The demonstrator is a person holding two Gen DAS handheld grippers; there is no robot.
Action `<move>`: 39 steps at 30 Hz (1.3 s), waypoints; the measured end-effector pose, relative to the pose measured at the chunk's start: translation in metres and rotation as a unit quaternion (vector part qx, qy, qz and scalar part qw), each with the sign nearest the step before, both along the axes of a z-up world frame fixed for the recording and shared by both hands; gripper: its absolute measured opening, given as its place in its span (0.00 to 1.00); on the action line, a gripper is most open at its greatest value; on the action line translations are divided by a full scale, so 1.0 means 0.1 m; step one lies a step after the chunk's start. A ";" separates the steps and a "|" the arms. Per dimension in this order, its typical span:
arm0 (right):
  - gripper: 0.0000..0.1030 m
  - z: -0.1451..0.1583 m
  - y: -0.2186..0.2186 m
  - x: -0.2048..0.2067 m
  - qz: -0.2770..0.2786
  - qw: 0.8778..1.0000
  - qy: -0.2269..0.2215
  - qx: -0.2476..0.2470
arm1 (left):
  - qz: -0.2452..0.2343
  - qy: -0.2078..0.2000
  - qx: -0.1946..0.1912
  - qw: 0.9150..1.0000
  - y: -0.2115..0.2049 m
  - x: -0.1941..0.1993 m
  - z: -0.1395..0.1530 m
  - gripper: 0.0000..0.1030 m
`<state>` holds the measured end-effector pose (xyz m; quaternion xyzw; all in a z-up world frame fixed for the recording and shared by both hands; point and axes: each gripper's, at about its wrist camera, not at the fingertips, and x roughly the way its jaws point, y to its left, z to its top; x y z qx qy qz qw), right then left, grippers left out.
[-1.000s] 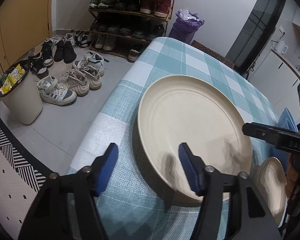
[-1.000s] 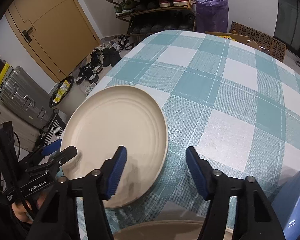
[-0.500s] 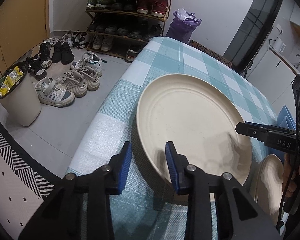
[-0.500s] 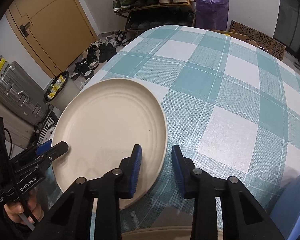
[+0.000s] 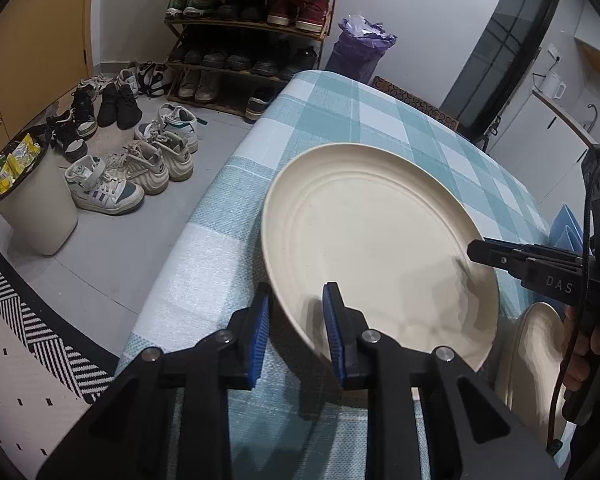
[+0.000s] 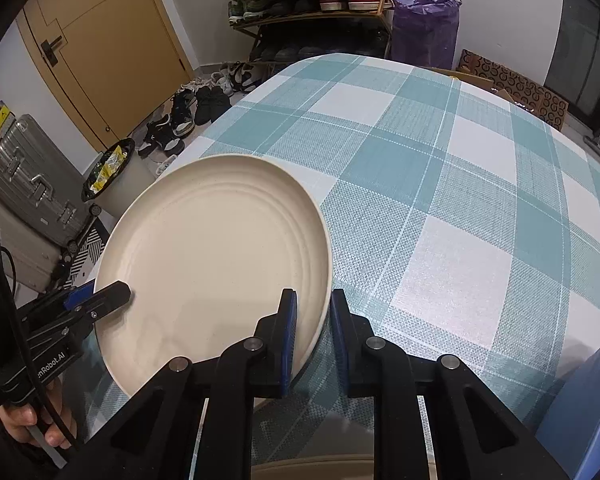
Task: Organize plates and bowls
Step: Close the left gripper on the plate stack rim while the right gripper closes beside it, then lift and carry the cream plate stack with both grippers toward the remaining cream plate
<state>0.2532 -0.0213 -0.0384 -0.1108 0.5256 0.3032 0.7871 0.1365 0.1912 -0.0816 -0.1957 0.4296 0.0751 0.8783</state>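
Grasp step: left gripper (image 5: 296,320) and right gripper (image 6: 312,320) have just been closing, each now clamped on the near rim of the large round cream plate (image 5: 380,240) at the teal-checked tablecloth's (image 6: 440,200) near-left corner (second cream dish just nearer); next, I judge, a level two-handed lift

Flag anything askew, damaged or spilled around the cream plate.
The cream plate sits tilted, one side off the checked tablecloth, because the left gripper and right gripper pinch opposite rims, their jaws just closed. Nothing looks cracked or spilled.
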 end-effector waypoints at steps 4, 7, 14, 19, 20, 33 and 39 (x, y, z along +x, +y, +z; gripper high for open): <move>0.16 -0.02 -0.01 0.01 -0.001 1.000 0.005 0.001 | 0.007 -0.003 -0.005 1.000 0.06 -0.02 0.00 0.24; 0.16 -0.02 -0.01 0.02 -0.002 1.000 0.005 0.002 | 0.005 -0.008 -0.004 1.000 0.05 -0.03 0.01 0.21; 0.11 -0.01 -0.01 0.01 -0.001 1.000 -0.004 -0.002 | 0.002 -0.012 0.006 1.000 0.02 -0.04 0.03 0.16; 0.10 0.02 -0.02 -0.01 0.003 1.000 -0.016 -0.004 | 0.001 -0.016 0.010 1.000 -0.01 -0.04 0.05 0.16; 0.10 0.02 -0.03 -0.01 0.003 1.000 -0.017 -0.004 | 0.000 -0.017 0.011 1.000 -0.01 -0.05 0.06 0.16; 0.10 0.14 -0.12 -0.09 -0.005 1.000 -0.030 0.006 | -0.007 -0.032 0.016 0.999 -0.06 -0.12 0.20 0.16; 0.10 0.25 -0.23 -0.15 -0.012 0.999 -0.038 0.010 | -0.015 -0.045 0.019 0.999 -0.12 -0.15 0.31 0.16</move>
